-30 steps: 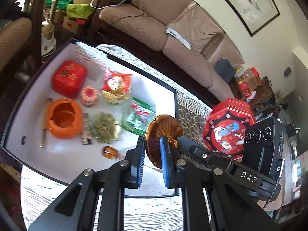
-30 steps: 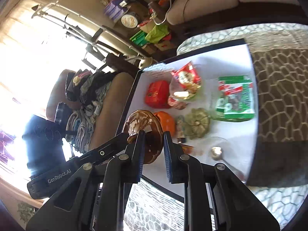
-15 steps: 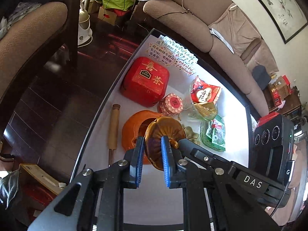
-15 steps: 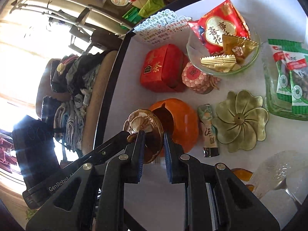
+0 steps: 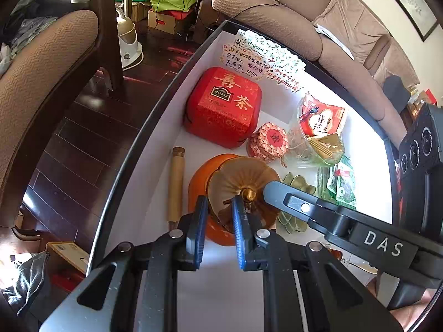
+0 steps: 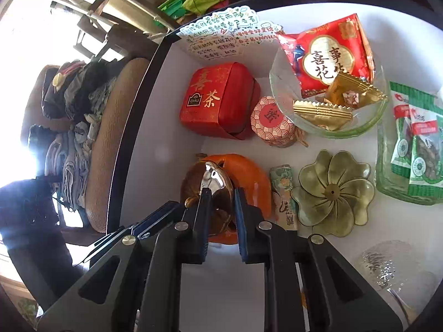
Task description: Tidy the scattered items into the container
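Brown glazed lid (image 5: 243,177), pinched at opposite edges by the jaws of both the left gripper (image 5: 218,215) and right gripper (image 6: 221,207), hangs just over the orange pot (image 5: 202,182) inside the white box (image 5: 155,144).

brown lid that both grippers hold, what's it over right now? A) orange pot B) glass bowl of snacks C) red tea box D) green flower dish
A. In both wrist views the brown lid, pinched by the left gripper and the right gripper, sits directly over the orange pot, with the red tea box farther back.
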`<state>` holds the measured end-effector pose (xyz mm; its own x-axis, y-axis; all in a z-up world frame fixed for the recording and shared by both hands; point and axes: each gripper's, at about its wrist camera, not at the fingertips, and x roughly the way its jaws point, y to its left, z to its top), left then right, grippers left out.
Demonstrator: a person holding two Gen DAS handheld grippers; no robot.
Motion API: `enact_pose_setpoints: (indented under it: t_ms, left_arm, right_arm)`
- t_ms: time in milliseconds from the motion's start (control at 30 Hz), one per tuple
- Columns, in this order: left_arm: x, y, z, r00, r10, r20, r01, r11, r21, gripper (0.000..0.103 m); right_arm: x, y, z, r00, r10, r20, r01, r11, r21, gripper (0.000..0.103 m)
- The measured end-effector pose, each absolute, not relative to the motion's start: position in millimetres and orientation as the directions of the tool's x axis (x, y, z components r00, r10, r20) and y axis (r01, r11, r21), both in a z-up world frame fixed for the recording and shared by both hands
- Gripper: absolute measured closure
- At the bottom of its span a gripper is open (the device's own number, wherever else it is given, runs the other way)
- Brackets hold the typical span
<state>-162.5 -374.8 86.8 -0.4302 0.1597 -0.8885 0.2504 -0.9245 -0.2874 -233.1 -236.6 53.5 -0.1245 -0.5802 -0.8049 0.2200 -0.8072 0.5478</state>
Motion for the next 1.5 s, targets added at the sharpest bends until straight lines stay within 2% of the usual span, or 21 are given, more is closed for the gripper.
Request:
enact_pose_setpoints:
  t_ms: [133, 400, 500, 567, 767, 867, 933, 1000, 1100, 1200, 1500]
  left_arm:
    - [-153.3, -378.6, 97.4, -0.445, 0.152, -0.882, 0.242, -0.929, -0.282, 0.085]
    - [-133.0, -384.4, 120.4, -0.479, 0.094, -0.873, 0.22, -0.95, -0.223, 0.085]
    - [-129.7, -379.8, 125.1, -0.482, 0.066, -0.874, 0.194, -0.964, -0.179, 0.085]
    - [-128.0, -371.6, 125.8, -0.475, 0.046, -0.879, 0.162, -0.977, -0.139, 0.085]
    - [-123.3, -353.5, 124.7, -0.439, -0.017, -0.898, 0.12, -0.992, -0.04, 0.084]
    - [-116.7, -350.7, 125.3, -0.426, -0.054, -0.903, 0.131, -0.991, -0.003, 0.072]
    - [-111.1, -350.9, 126.0, -0.427, -0.054, -0.903, 0.141, -0.99, -0.007, 0.053]
    - [-104.9, -352.2, 127.0, -0.427, -0.043, -0.903, 0.15, -0.988, -0.024, 0.046]
    - [-98.9, -349.4, 128.1, -0.421, -0.051, -0.906, 0.143, -0.99, -0.011, 0.046]
    - [-92.8, -346.0, 128.8, -0.416, -0.052, -0.908, 0.141, -0.99, -0.008, 0.046]
    - [-77.2, -333.5, 140.9, -0.43, -0.091, -0.898, 0.116, -0.992, 0.045, 0.046]
  right_arm:
    - [-230.8, -238.5, 57.5, -0.124, -0.549, -0.826, 0.246, -0.824, 0.511, 0.086]
    - [-224.2, -262.2, 71.2, -0.167, -0.404, -0.899, 0.353, -0.876, 0.328, 0.086]
    - [-213.3, -261.2, 82.0, -0.195, -0.354, -0.915, 0.387, -0.885, 0.26, 0.086]
    - [-202.7, -254.0, 88.7, -0.209, -0.337, -0.918, 0.409, -0.883, 0.23, 0.08]
    - [-167.4, -236.0, 103.0, -0.302, -0.263, -0.916, 0.401, -0.907, 0.128, 0.079]
    - [-149.5, -225.3, 107.3, -0.361, -0.215, -0.908, 0.369, -0.926, 0.073, 0.079]
    - [-140.8, -219.7, 108.3, -0.378, -0.2, -0.904, 0.355, -0.933, 0.058, 0.076]
    - [-133.0, -216.0, 109.1, -0.39, -0.173, -0.904, 0.353, -0.935, 0.027, 0.074]
    - [-125.9, -211.0, 112.5, -0.402, -0.154, -0.903, 0.351, -0.937, 0.004, 0.072]
    - [-118.5, -204.9, 116.0, -0.398, -0.162, -0.903, 0.338, -0.941, 0.02, 0.065]
    - [-107.7, -187.9, 122.2, -0.409, -0.163, -0.898, 0.298, -0.954, 0.037, 0.065]
